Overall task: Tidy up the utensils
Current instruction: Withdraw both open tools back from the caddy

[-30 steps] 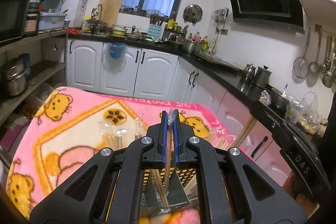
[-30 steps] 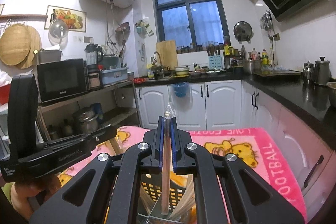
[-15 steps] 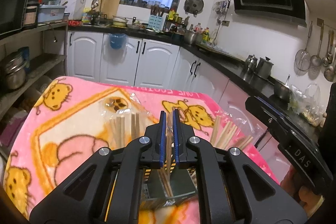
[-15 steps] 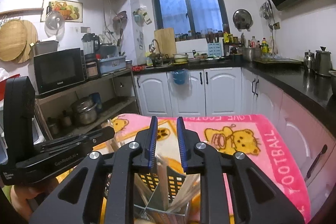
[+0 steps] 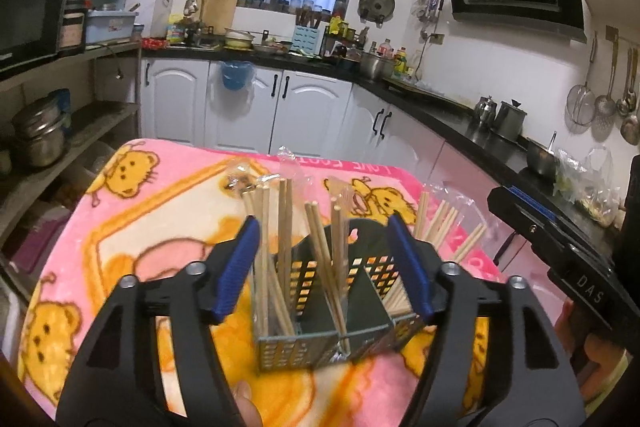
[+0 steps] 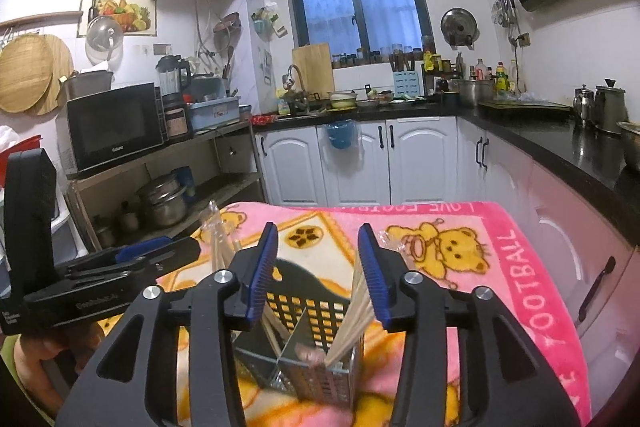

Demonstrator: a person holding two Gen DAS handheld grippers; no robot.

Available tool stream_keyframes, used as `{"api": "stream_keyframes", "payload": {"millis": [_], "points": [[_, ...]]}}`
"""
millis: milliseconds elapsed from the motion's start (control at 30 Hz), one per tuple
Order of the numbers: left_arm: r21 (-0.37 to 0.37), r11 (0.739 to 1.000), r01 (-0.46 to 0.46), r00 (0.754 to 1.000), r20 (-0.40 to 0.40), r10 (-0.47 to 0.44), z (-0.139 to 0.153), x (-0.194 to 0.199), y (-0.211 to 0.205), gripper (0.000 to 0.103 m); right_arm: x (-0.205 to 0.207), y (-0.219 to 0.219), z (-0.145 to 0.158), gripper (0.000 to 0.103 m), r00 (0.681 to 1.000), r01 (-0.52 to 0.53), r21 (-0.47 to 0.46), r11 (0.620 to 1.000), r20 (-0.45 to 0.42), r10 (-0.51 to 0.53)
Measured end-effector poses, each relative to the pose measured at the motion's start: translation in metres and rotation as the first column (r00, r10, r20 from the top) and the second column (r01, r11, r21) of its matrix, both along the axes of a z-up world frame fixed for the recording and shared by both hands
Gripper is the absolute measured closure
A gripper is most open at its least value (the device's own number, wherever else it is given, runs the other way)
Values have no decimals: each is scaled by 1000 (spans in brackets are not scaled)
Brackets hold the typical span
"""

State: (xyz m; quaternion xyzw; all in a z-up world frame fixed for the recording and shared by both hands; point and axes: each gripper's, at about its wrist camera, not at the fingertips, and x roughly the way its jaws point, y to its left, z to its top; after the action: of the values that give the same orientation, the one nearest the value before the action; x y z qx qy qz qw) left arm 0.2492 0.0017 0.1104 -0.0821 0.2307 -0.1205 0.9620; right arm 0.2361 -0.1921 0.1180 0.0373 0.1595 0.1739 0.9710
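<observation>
A perforated metal utensil caddy [image 5: 324, 339] with compartments stands on the pink bear blanket [image 5: 160, 219]. Several wooden chopsticks [image 5: 288, 251] in clear wrappers stand in its left compartments, and more chopsticks [image 5: 444, 227] lean out on its right. My left gripper [image 5: 326, 267] is open and empty, just above and in front of the caddy. My right gripper [image 6: 318, 277] is open and empty too, over the caddy [image 6: 304, 367], where chopsticks [image 6: 352, 319] lean in the right compartment. The right gripper's body [image 5: 560, 251] shows at the right of the left wrist view.
The blanket [image 6: 500, 267] covers a small table with its far edge facing white cabinets [image 5: 304, 111]. A black counter [image 6: 560, 147] runs along the right. An open shelf with pots [image 6: 164, 203] and a microwave [image 6: 112, 127] stands on the left.
Both grippers were shut on wrapped chopsticks a second ago. Both have opened wide and the chopsticks now stand in the caddy. Both views have tilted down toward the caddy.
</observation>
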Motion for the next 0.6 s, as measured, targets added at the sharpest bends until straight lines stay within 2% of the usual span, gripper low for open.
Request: {"api": "stream_keyframes", "payload": {"millis": [67, 133, 300, 433, 500, 600], "points": [[9, 1000, -4, 1000, 3, 4, 0, -7, 1, 39, -7, -1, -1, 57, 1000, 0, -3, 1000, -5, 0], [17, 1000, -9, 1000, 4, 9, -1, -14, 2, 26, -11, -3, -2, 54, 1000, -1, -4, 1000, -9, 1], [27, 1000, -7, 1000, 4, 7, -7, -32, 4, 21, -27, -5, -8, 43, 1000, -5, 3, 1000, -27, 5], [34, 999, -8, 1000, -1, 8, -14, -44, 5, 14, -38, -5, -15, 40, 999, -8, 1, 1000, -44, 8], [41, 999, -10, 1000, -4, 11, -18, -49, 5, 12, -43, -5, -19, 35, 998, -13, -2, 1000, -55, 12], [47, 999, -15, 1000, -10, 15, -24, -56, 5, 11, -52, -5, -25, 29, 998, -15, -7, 1000, -64, 14]]}}
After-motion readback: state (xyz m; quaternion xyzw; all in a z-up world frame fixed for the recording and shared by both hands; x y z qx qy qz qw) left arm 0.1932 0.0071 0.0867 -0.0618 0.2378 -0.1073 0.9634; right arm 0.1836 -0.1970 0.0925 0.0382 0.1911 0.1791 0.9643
